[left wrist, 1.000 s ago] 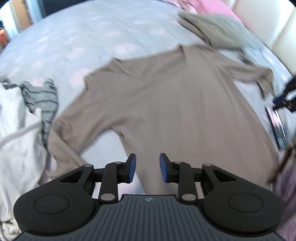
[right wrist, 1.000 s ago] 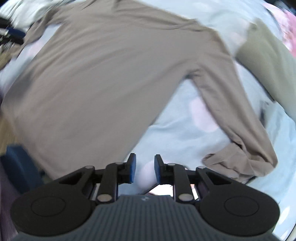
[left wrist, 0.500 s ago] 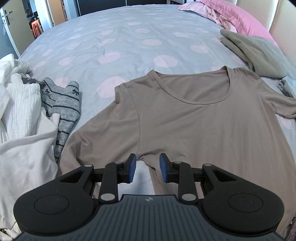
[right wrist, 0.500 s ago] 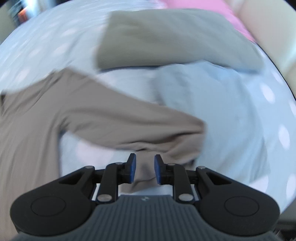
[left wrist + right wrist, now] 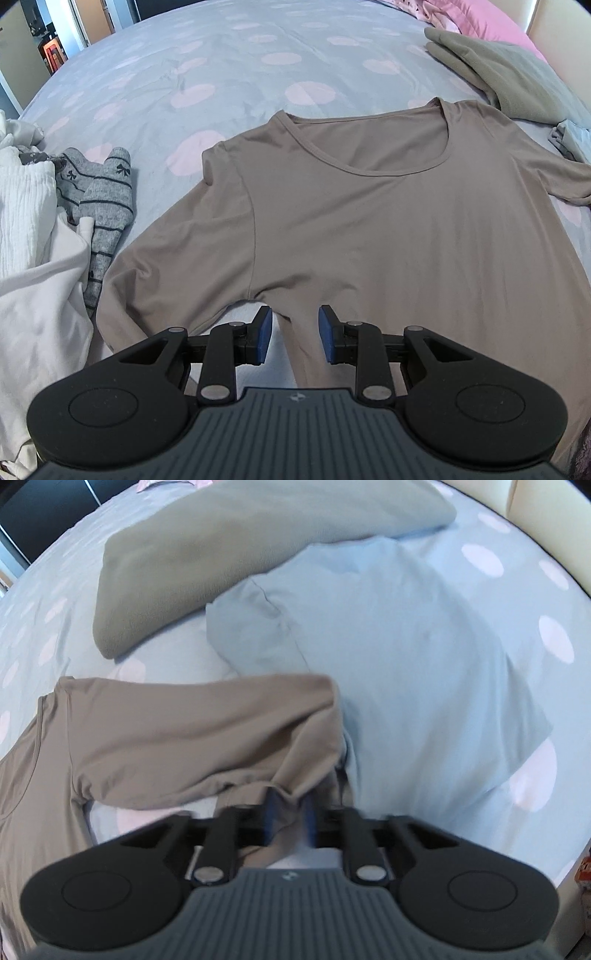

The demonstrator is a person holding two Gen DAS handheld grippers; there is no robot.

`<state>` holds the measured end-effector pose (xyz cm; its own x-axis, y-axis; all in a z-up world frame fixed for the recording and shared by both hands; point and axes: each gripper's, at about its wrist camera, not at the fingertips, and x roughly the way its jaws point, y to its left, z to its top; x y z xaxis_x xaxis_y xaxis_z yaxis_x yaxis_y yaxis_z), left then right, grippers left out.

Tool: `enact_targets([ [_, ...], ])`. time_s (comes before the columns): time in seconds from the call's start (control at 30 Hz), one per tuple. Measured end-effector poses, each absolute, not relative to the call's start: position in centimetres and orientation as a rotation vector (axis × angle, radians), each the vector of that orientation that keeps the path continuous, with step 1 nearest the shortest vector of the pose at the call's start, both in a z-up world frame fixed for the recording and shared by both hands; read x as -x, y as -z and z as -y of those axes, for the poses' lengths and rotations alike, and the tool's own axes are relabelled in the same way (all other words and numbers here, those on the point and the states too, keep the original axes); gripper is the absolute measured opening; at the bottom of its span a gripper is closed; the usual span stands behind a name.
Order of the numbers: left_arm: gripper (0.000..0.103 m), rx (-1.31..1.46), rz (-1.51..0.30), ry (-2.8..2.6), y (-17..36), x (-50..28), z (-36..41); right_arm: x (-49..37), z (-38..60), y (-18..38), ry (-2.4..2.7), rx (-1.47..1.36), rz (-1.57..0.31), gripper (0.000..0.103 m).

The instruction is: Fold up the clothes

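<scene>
Shirt (image 5: 369, 221) lies flat on the bed (image 5: 221, 74) ahead of the left tongs (image 5: 295, 334), jaws open and empty. Right tongs (image 5: 290, 814) have just closed on its sleeve (image 5: 207, 734), ready to fold inward.

Bedroom, polka-dot bed (image 5: 229, 55), pink pillow (image 5: 491, 22)

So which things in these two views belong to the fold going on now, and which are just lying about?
In the job:
- taupe long-sleeve top, spread flat on the bed
- its sleeve, between the right gripper fingers
- left gripper, open at the side seam

Lying about:
- olive garment
- light blue shirt
- grey striped piece
- white clothes
- pink pillow
</scene>
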<state>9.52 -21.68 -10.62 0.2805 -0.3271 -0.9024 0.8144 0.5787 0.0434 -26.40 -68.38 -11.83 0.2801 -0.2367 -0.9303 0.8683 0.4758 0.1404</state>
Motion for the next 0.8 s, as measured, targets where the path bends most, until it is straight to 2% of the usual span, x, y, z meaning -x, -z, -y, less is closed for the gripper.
enact_targets([
  [0.4, 0.025, -0.576, -1.036, 0.814, 11.0, -9.9, 21.8, 27.5, 70.4, 4.9, 0.926, -0.528, -0.998, 0.002],
  [0.57, 0.025, -0.581, -1.043, 0.804, 11.2, -10.0, 21.7, 28.2, 74.3, 6.3, 1.016, -0.484, -1.114, 0.003],
  [0.7, 0.025, -0.586, -1.046, 0.803, 11.4, -10.0, 21.6, 29.7, 75.7, 8.1, 1.104, -0.507, -1.068, 0.012],
  [0.8, 0.025, -0.594, -1.049, 0.801, 11.6, -10.0, 21.6, 30.6, 75.0, 8.5, 1.09, -0.525, -1.02, 0.012],
])
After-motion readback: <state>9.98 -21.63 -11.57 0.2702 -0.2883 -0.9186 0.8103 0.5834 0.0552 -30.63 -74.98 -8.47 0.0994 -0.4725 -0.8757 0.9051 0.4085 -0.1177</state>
